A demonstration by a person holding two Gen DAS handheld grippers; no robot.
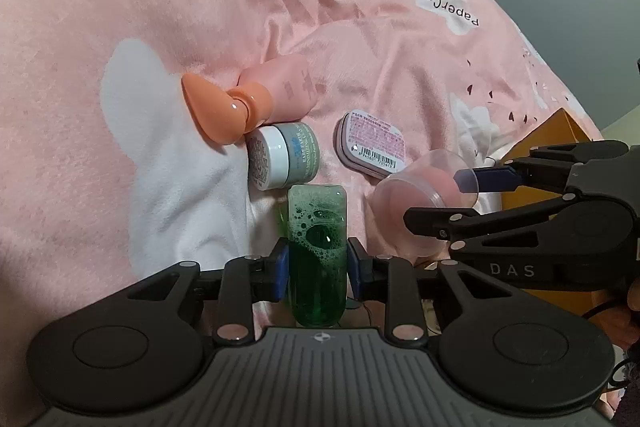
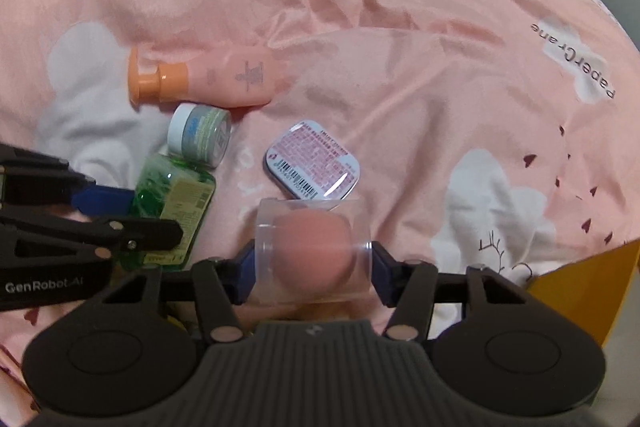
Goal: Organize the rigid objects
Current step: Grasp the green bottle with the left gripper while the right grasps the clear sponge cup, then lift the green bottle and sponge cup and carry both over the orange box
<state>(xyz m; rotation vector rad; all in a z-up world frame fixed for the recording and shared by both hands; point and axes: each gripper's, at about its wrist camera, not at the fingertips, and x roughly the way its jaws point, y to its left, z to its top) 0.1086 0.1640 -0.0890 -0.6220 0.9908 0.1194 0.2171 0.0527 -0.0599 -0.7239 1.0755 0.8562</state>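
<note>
Blue pads of the left gripper (image 1: 318, 269) pinch a green liquid bottle (image 1: 318, 255) while the right gripper (image 2: 312, 267) clamps a clear container (image 2: 310, 251) holding a pink sponge (image 2: 316, 251), both over the pink bedspread (image 2: 360, 47) beside a small jar (image 2: 200, 135), tin (image 2: 312, 165) and peach bottle (image 2: 228, 77).

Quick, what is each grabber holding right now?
Left gripper: shut on the green bottle.
Right gripper: shut on the clear case with a pink sponge inside.

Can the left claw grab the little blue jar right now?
Probably not yet. The left claw is already shut on the green bottle, so it has no free grip. The little blue jar lies just past the bottle's far end on the pink blanket.
</note>
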